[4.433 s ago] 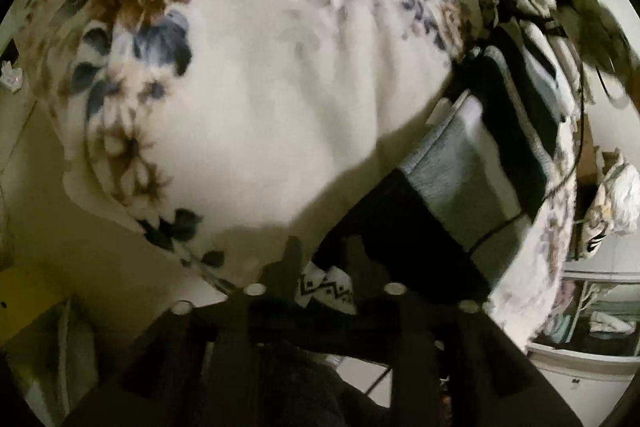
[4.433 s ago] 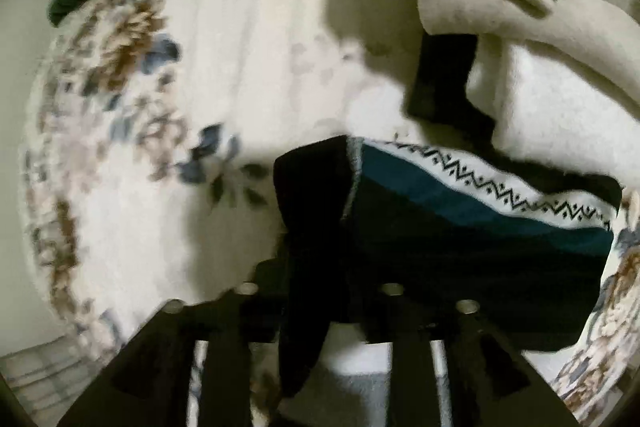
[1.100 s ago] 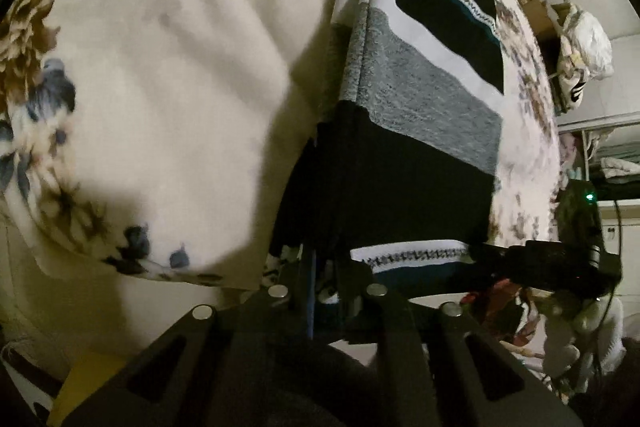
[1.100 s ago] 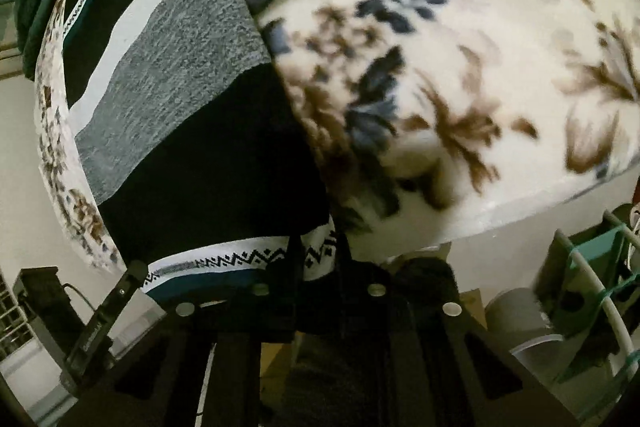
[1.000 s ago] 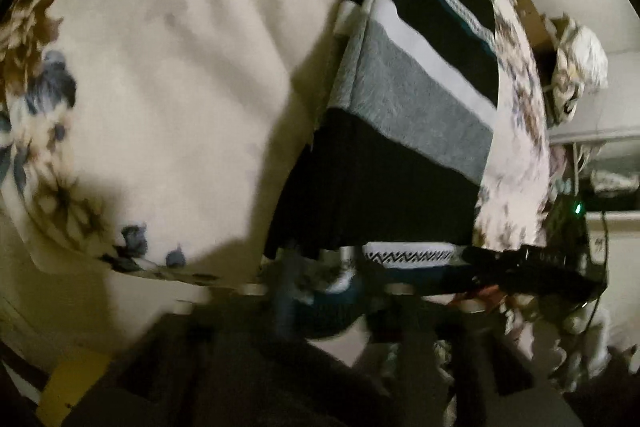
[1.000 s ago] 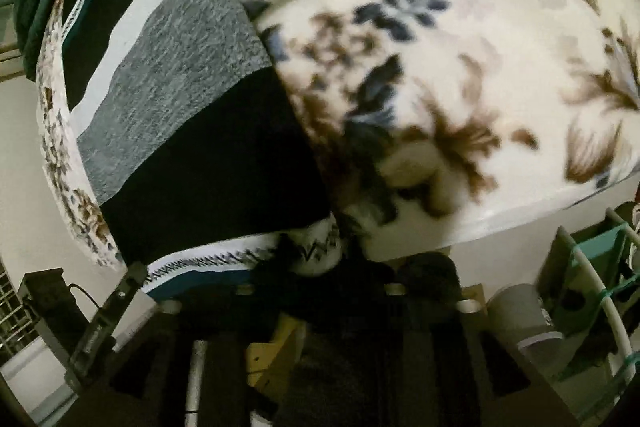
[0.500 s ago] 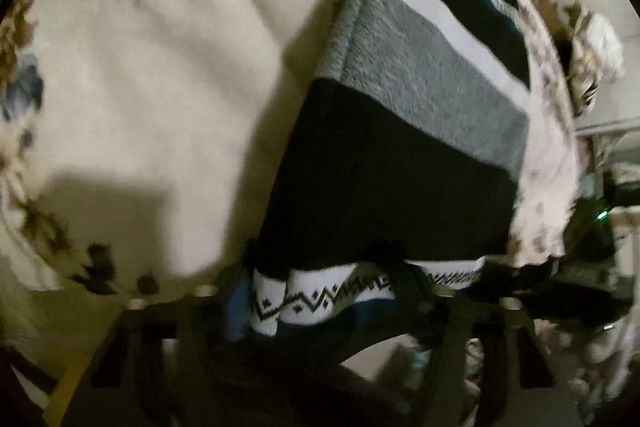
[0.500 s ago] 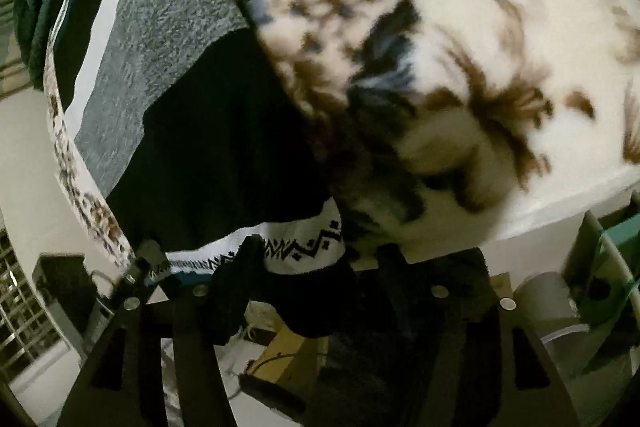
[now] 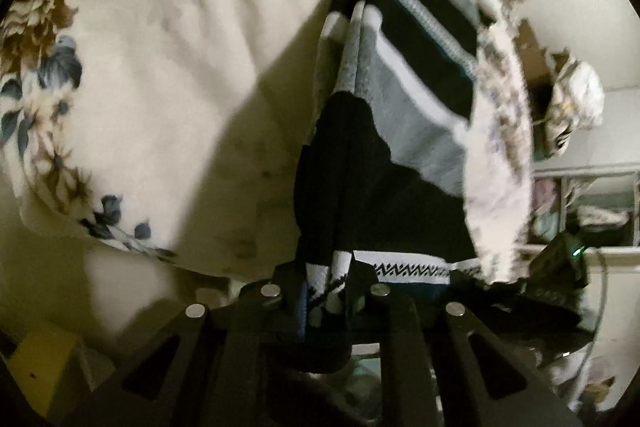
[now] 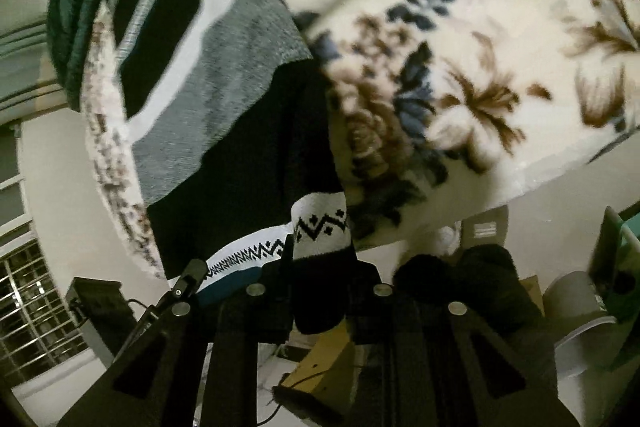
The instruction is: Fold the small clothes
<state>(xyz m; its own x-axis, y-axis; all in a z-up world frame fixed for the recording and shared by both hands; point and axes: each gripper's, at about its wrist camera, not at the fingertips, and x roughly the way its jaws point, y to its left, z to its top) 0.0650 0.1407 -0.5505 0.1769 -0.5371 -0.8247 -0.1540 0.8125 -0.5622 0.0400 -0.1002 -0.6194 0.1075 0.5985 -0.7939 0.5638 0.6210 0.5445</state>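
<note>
Item: one striped sweater (image 9: pixel 384 163), black, grey and white bands with a zigzag-patterned hem, laid on a floral blanket (image 9: pixel 152 67) over a bed.

Left gripper (image 9: pixel 326 287): jaws narrow, clamped on the hem corner at the sweater's left edge. The cloth bunches between the fingers and a short tail hangs below them.

Sweater, left view: runs straight away from the jaws, near hem to far collar end, so its long axis lies along the line of sight. Hem band stretches rightward from the left grip toward the other tool.

Right gripper (image 10: pixel 320 267): jaws narrow, pinching the opposite hem corner, zigzag band (image 10: pixel 318 227) showing just above the fingers. Black cloth hangs below.

Sweater, right view (image 10: pixel 224 99): body lies to the left and far from these jaws; bare blanket (image 10: pixel 480 47) fills the right.

Relation governing the next move, by judgement: both grips share the near hem, equally close, with the garment's length pointing away. Carrying the hem far, toward the collar, would halve it.
</note>
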